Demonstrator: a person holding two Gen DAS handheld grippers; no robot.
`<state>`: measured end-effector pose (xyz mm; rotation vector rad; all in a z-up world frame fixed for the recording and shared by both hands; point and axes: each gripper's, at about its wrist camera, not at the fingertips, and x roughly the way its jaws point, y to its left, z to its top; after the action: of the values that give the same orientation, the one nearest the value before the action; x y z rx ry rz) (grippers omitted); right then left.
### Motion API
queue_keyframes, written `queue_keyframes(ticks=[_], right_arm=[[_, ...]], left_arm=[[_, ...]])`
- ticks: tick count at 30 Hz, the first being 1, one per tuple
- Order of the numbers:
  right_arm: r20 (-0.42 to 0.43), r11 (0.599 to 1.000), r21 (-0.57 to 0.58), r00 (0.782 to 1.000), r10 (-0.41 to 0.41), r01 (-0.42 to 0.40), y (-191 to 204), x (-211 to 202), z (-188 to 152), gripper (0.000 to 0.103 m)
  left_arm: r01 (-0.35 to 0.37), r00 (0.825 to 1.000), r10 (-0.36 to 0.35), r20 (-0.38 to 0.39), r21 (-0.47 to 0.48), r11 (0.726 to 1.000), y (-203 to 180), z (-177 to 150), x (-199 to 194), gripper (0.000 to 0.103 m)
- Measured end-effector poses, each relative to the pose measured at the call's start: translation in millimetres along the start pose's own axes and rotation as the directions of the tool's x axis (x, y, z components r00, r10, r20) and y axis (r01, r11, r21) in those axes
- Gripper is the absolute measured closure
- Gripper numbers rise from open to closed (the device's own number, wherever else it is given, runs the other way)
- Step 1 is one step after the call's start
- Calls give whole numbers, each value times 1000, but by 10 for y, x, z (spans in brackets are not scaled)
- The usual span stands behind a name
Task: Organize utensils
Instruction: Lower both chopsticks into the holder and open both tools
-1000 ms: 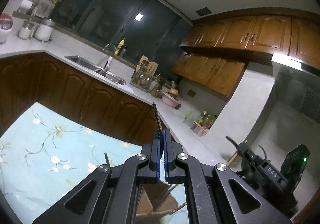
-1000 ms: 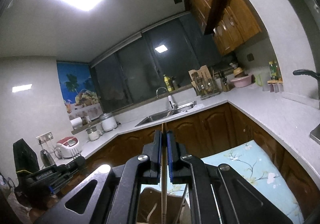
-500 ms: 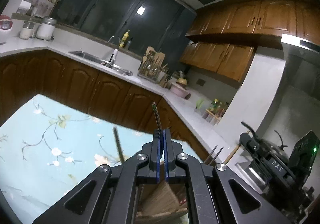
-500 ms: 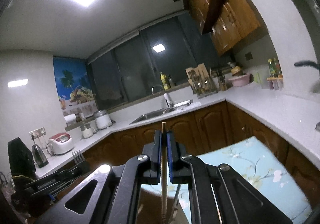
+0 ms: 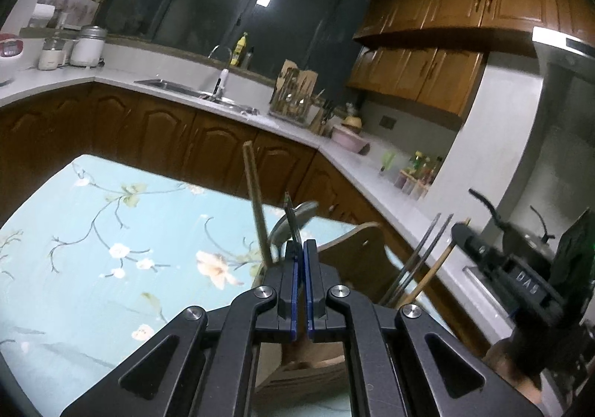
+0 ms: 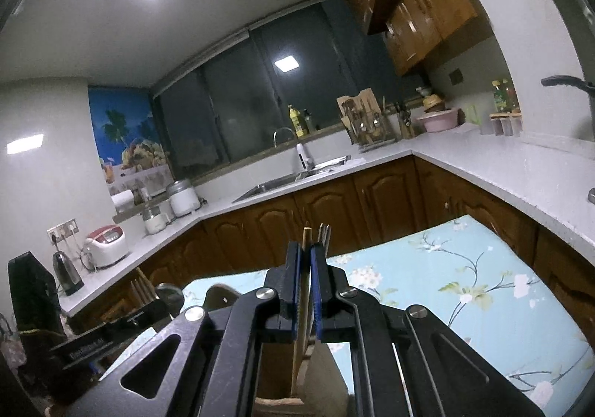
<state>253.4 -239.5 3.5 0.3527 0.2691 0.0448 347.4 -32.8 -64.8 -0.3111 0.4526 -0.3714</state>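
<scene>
Since both are lowering sticks into the wooden utensil holder (image 5: 357, 260), the left gripper (image 5: 300, 249) stays pinched on a thin dark utensil (image 5: 290, 216) — the right gripper (image 6: 306, 257) on a pale wooden chopstick (image 6: 303, 301).

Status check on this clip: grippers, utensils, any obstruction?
Left gripper shut on a thin dark utensil. Right gripper shut on a wooden stick, over the wooden holder. Nothing seen blocking.
</scene>
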Motion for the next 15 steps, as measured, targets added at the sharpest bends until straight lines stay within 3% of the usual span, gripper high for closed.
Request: queue_keyframes(ticks=[10,13,15], right_arm=[[-61,1000,25,998,-8,9,-76,39,19,93],[-69,1000,27,998,-9,11,-51,44,8,92],[-76,1000,30,997,-6,9,-45,46,24,92]], left_arm=[[-26,999,26,-42,-2,1000,-105,200,13,101],[-35,998,34,-52,-6,999,-122,239,6,97],[-37,998,36,-55,-9,999,-129,257,2,88]])
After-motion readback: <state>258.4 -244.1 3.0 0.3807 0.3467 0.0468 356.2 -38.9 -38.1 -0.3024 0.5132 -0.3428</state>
